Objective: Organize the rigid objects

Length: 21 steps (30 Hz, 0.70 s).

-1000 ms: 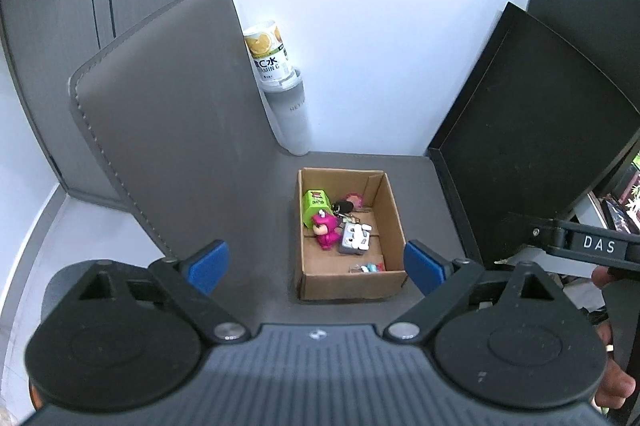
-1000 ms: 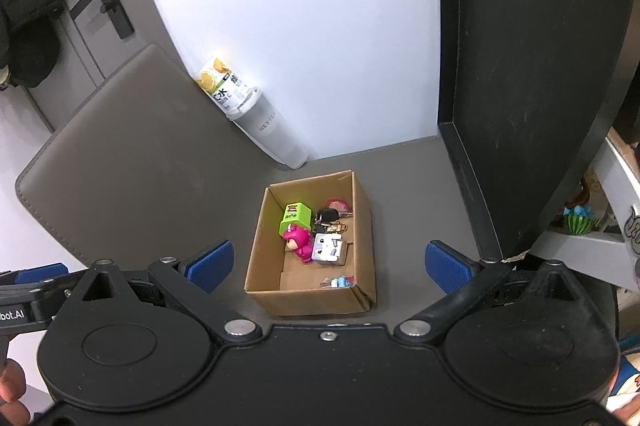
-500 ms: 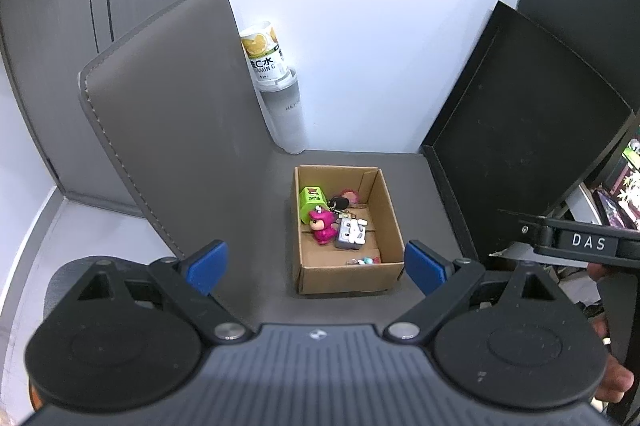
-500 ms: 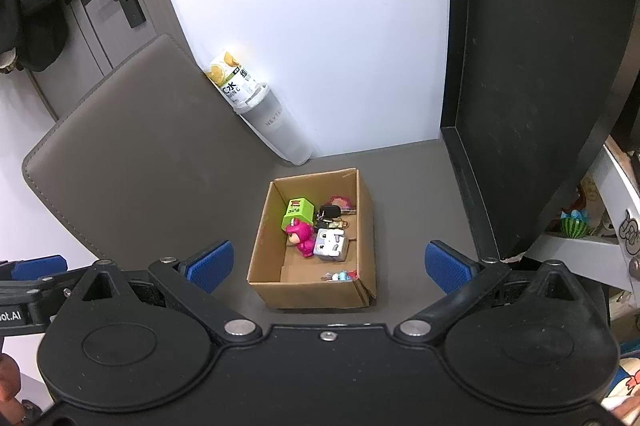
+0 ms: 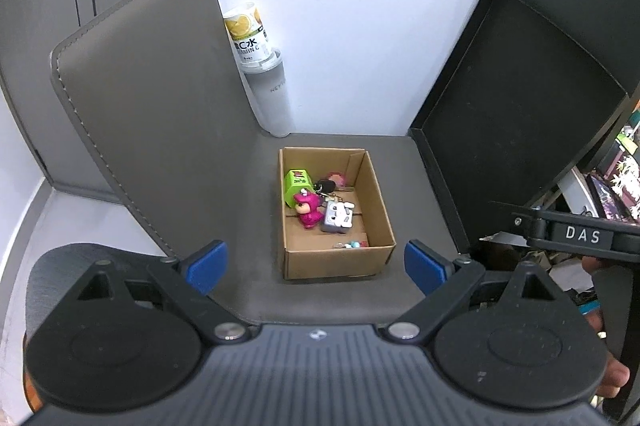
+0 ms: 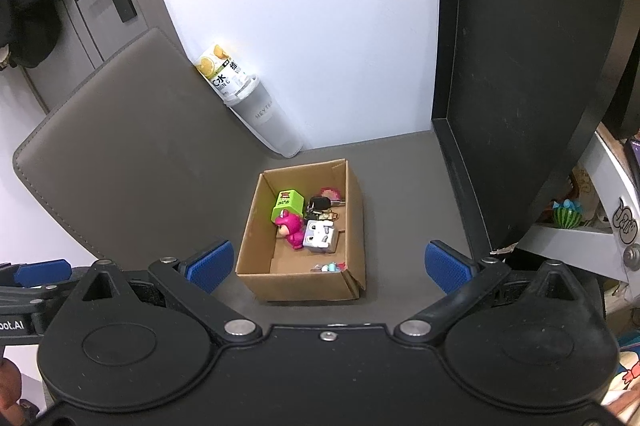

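Note:
An open cardboard box stands on a grey mat. Inside lie a green cube, a pink bear figure, a grey-white block toy, black keys, a pink item and small colourful bits. My left gripper is open and empty, above and in front of the box. My right gripper is open and empty, likewise in front.
A yellow-labelled bottle sits in a white cup against the white wall. A black monitor stands to the right. The mat curls up on the left. Shelf clutter lies far right.
Both grippers have drawn back and slightly up, so the box looks smaller and further away. Both stay open and empty. The box contents have not moved.

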Motion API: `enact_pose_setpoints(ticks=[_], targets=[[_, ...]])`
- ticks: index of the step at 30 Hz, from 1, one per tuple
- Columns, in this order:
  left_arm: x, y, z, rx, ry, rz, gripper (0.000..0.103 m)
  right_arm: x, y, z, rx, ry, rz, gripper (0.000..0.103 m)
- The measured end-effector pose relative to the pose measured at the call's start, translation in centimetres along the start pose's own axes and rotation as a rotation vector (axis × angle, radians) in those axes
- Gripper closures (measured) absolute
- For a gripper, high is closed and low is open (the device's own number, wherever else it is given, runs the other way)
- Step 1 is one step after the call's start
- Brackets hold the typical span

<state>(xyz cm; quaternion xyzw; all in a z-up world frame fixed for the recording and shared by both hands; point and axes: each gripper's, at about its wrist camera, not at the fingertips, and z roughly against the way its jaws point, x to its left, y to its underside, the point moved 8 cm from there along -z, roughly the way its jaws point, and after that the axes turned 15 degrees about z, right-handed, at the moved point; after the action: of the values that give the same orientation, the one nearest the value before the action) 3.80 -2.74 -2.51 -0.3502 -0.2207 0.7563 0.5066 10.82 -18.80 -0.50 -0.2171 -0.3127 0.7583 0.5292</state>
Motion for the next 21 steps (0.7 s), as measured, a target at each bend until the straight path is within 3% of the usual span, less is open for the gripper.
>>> enact_pose_setpoints(ticks=[21], targets=[[0.66, -0.38, -0.04, 0.003, -0.004, 0.017, 0.009, 0.04, 0.54, -0.03, 0.014, -0.02, -0.005, 0.0]])
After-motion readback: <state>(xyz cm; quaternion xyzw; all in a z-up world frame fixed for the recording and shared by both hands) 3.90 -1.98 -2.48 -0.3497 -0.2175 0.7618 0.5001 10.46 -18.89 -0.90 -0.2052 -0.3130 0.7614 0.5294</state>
